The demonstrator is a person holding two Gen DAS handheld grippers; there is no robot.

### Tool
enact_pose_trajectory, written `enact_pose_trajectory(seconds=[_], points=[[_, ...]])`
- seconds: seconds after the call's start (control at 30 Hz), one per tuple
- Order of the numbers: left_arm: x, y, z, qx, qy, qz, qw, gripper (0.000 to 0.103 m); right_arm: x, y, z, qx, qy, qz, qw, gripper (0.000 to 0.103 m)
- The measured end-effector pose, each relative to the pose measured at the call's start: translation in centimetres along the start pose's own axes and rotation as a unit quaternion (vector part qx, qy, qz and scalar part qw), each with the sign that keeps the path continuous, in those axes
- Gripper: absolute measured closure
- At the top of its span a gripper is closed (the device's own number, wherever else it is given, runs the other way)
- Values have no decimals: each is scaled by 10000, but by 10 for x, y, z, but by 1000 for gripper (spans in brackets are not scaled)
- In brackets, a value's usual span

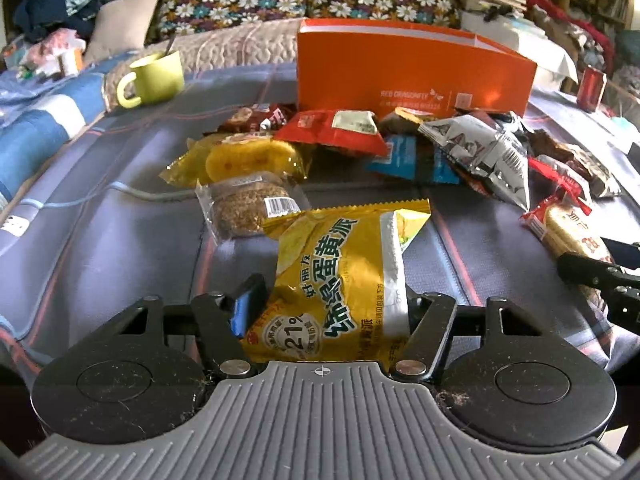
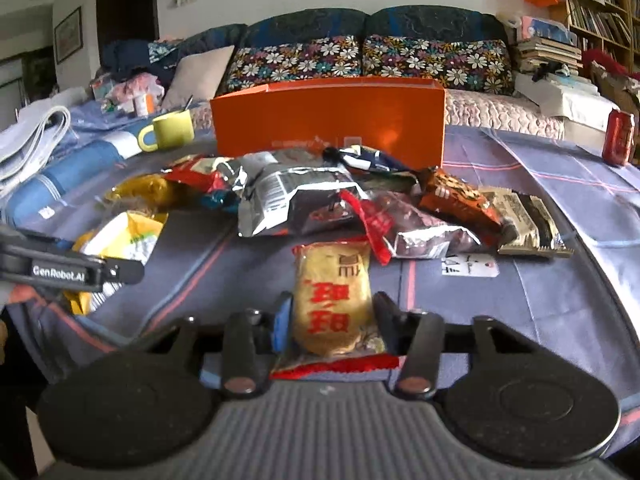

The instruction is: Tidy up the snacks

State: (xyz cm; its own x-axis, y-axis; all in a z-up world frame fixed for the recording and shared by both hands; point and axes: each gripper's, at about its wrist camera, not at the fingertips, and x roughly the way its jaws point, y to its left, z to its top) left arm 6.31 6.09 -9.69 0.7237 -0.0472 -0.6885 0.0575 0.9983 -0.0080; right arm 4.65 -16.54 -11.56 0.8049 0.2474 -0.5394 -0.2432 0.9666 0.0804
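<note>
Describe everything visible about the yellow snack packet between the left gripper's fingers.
The yellow snack packet is a glossy, crinkled plastic wrapper with green Chinese lettering, a white side panel and a round badge near its lower end. It stands tilted, top edge bent over, above the blue-grey tablecloth. The left gripper pinches its lower part between both fingers. It stands just in front of a clear-wrapped brown cake.
</note>
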Motion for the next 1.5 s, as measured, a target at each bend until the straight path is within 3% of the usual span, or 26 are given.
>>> enact_pose_trajectory(seconds=[0.03, 0.07, 0.13, 0.17, 0.2, 0.23, 0.27, 0.37, 0.47, 0.5, 0.63, 0.67, 0.7, 0.73, 0.8, 0.83, 0.97, 1.1, 1.23, 1.3, 1.33, 1.4, 1.43, 1.5], points=[[0, 1, 0, -28, 10, 2, 10000, 62, 0, -1, 0, 42, -4, 1, 10000, 18], [1, 1, 0, -46, 28, 39, 10000, 47, -1, -1, 0, 49, -26, -18, 10000, 15], [3, 2, -2, -27, 16, 114, 9999, 42, -1, 0, 0, -22, -52, -94, 9999, 21], [3, 2, -3, -17, -13, 87, 10000, 47, 1, 0, -1, -68, 3, -104, 9999, 20], [3, 3, -2, -25, -26, 1, 10000, 63, 2, 2, -1, -125, 42, -85, 9999, 25], [1, 2, -2, 18, -59, -48, 10000, 74, 2, 6, -1, -299, 68, -114, 9995, 46], [-1, 2, 0, 72, -46, -88, 9999, 84, 1, 9, 0, -378, 73, -63, 9992, 55], [-6, 9, 4, -134, 50, -319, 9994, 89, -7, 8, 5, -170, 120, 272, 9994, 60], [-17, 19, 15, -408, -8, -538, 9977, 89, -25, 8, 16, -44, -120, 436, 9990, 67], [-22, 22, 22, -456, -98, -572, 9973, 89, -35, 6, 29, 88, -300, 642, 9974, 76], [-27, 23, 45, -430, -336, -690, 9961, 88, -29, 7, 47, -65, -293, 743, 9968, 76], [-23, 21, 47, -394, -316, -649, 9966, 87, -17, 6, 46, -280, -257, 486, 9981, 74], [-15, 20, 45, -330, -237, -571, 9975, 86, -17, 6, 46, -280, -257, 486, 9981, 64], [-8, 18, 42, -268, -134, -514, 9982, 85, -9, -8, 39, 130, -97, 604, 9980, 53], [6, 15, 31, -166, 102, -489, 9986, 84, -8, -14, 36, 400, -12, 680, 9969, 45], [12, 14, 25, -142, 208, -506, 9984, 81, -8, -18, 31, 587, 83, 715, 9957, 36], [14, -1, 20, 259, 74, -224, 9994, 67, -21, -8, 21, 447, 225, 594, 9970, 10], [-5, 0, 22, 139, -132, -46, 9998, 59, -28, 18, 14, -242, 181, 434, 9986, 9], [-39, -4, 31, 203, -456, 27, 9988, 51, -38, 3, 17, 33, -126, 336, 9993, 9], [-52, -19, 32, 207, -401, -428, 9981, 51, -45, -12, 21, 107, -285, 53, 9995, 9], [-55, -27, 31, 239, -326, -693, 9968, 50, -53, -32, 26, 171, -423, -361, 9983, 9], [-51, -52, 30, 313, -52, -1202, 9922, 48, -56, -42, 28, 213, -469, -522, 9973, 9], [-45, -65, 29, 352, 134, -1313, 9906, 48, -61, -63, 32, 296, -486, -834, 9949, 9], [-30, -96, 26, 555, 471, -1479, 9863, 53, -62, -71, 33, 333, -475, -954, 9937, 9]])
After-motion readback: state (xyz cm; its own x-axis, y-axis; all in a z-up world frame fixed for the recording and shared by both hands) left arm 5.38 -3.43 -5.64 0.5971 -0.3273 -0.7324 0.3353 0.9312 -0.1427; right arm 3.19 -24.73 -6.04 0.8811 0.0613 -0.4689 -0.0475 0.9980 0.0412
